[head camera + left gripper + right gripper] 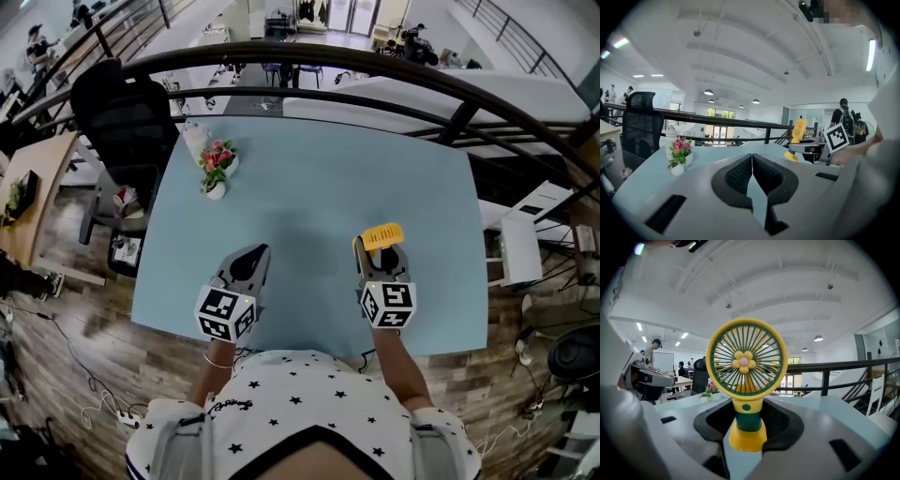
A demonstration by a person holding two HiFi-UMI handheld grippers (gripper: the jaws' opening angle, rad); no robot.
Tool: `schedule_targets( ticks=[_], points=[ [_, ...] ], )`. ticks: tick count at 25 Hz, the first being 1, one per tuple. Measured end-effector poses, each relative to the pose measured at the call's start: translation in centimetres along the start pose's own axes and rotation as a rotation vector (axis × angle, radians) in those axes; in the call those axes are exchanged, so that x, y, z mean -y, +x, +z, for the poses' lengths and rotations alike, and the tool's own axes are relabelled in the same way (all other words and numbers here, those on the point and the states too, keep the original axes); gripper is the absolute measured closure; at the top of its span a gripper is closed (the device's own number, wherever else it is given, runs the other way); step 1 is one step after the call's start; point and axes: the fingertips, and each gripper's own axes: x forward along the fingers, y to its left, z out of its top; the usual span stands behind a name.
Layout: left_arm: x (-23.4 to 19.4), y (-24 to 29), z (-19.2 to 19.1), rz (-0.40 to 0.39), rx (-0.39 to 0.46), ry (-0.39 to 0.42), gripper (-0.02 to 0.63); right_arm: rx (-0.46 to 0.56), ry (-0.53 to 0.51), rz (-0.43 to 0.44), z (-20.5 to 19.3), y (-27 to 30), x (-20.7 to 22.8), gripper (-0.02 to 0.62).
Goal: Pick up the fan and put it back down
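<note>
A small yellow and green fan stands upright between the jaws of my right gripper, over the pale blue table near its front right. In the right gripper view the fan fills the middle, its round grille facing me. The right gripper is shut on the fan's green stem and yellow base, with a pad against each side. I cannot tell whether the base touches the table. My left gripper hovers at the front left, shut and holding nothing. In its own view the left gripper has its pad tips together, and the fan shows at the right.
A small white pot of pink flowers and a white bottle stand at the table's far left. A black office chair is beyond the left edge. A dark curved railing runs behind the table.
</note>
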Motion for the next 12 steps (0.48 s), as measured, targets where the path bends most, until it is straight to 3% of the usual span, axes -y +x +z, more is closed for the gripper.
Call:
schedule_targets(
  ticks=[12],
  points=[
    [-0.8,0.1,-0.2,0.025,-0.006,-0.009,0.577,-0.038,-0.006,0.015,-1.6,2.1,-0.1,0.42]
  ],
)
